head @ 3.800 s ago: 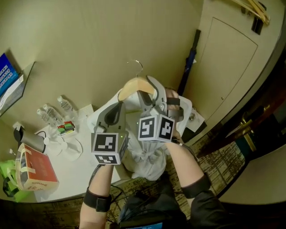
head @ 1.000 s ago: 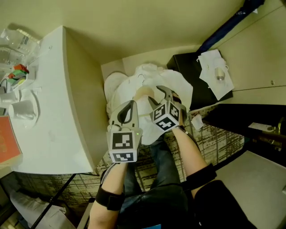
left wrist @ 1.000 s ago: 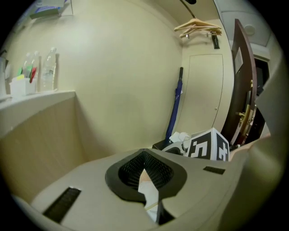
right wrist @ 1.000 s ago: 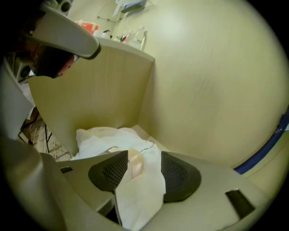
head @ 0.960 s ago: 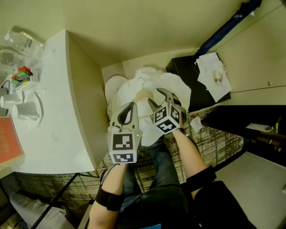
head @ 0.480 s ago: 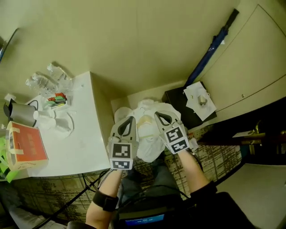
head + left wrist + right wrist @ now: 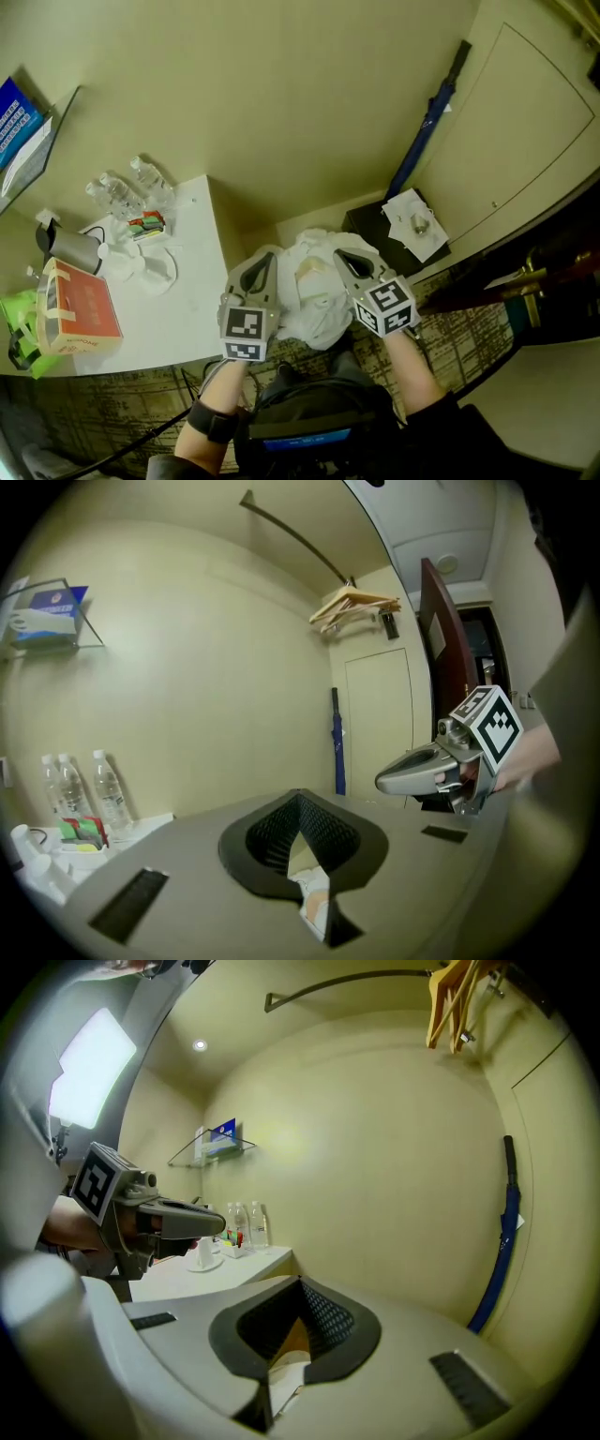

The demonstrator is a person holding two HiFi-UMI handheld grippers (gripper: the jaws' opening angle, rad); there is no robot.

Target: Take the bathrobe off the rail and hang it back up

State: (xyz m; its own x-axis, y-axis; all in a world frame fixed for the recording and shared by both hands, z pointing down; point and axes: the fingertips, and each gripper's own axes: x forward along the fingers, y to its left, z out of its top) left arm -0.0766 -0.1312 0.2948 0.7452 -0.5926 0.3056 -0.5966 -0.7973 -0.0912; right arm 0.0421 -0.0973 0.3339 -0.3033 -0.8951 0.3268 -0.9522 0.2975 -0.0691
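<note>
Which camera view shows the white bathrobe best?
The head view: the bunched bathrobe is visible almost whole there. The left gripper view and the right gripper view each show only a small white scrap between the jaws.

Table at left, 3 bottles on it, bathrobe between left claw and right claw, umbrella behind right

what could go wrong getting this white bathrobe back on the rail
The white bathrobe hangs bunched between the shut left gripper and right gripper, each pinching little cloth, so it may slip. The wooden hangers already on the curved metal rail could snag its own tan hanger.
</note>
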